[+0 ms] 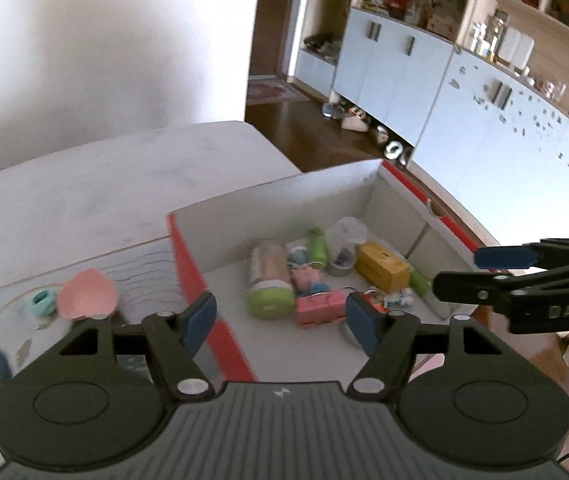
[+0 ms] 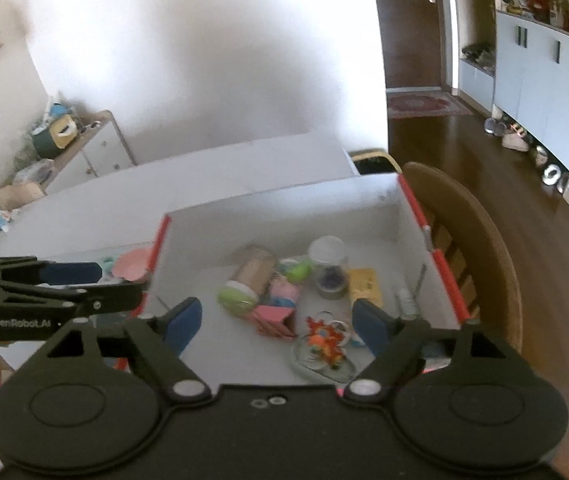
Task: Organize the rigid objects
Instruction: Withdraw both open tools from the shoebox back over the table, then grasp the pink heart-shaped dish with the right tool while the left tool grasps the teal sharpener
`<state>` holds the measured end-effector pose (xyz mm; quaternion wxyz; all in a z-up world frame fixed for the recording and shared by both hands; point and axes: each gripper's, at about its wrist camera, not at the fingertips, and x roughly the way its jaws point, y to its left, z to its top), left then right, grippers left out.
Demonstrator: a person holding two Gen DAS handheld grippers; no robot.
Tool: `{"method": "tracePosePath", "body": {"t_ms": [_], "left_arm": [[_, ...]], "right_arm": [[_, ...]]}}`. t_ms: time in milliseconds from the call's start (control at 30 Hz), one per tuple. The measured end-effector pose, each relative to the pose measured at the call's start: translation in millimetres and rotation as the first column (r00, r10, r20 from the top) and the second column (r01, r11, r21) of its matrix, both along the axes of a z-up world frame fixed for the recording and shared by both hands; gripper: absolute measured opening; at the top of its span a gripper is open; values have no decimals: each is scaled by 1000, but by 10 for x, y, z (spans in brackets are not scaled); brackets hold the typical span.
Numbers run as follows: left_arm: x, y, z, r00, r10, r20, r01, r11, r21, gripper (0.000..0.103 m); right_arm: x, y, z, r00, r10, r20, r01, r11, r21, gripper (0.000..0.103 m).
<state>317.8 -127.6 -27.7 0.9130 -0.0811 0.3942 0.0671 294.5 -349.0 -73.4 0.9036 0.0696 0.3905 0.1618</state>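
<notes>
Small rigid objects lie heaped on the floor of the white box (image 1: 284,196) with red outer sides, which stands on the bench (image 1: 84,184) below and ahead of both my tools. In the left wrist view I see a cylindrical container with a green cap (image 1: 269,278) lying on its side, a yellow box (image 1: 380,266) to its right, a clear domed jar (image 1: 344,248) behind that, a pink clip-like piece (image 1: 318,308) in front, and a slim green tube (image 1: 316,246) toward the back wall.

My left tool (image 1: 280,322) hangs above the near left part of the box, its blue pads standing apart with nothing between them; the green-capped container and the pink piece show through the gap, well below. Outside the box, left of its red wall, a pink heart-shaped piece (image 1: 86,294) and a small teal ring (image 1: 42,302) rest on the bench.

My right tool (image 2: 276,324) is also spread wide and empty, poised over the near edge of the box. Just under its gap lies a clear round piece with orange decoration (image 2: 324,344), touching the box floor, not the pads. The left tool (image 2: 72,280) reaches in from the left side of that view, over the box's red wall. A wooden chair (image 2: 484,240) stands beside the box on the right.
</notes>
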Motion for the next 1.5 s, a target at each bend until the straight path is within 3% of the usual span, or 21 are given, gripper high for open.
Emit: {"method": "tracePosePath", "body": {"t_ms": [200,300,600,1100,1500], "left_arm": [[-312,328,63,995,91,45,-91,996,3,76],[-470,518,106,986,142,82,-143,990,7,85],[-801,1149,54,972,214,96,-218,976,29,85],[-976,2095,-311,976,212,50,-214,976,43,85],[-842,2473,-737,981,187,45,-191,977,90,85]], "right_arm": [[-104,322,76,998,51,36,-52,999,11,100],[-138,498,109,997,69,45,-69,998,10,102],[-157,1069,140,996,79,39,-79,997,15,102],[47,2100,101,995,99,23,-98,994,-42,102],[459,2742,-179,990,141,-15,-141,976,-167,102]]}}
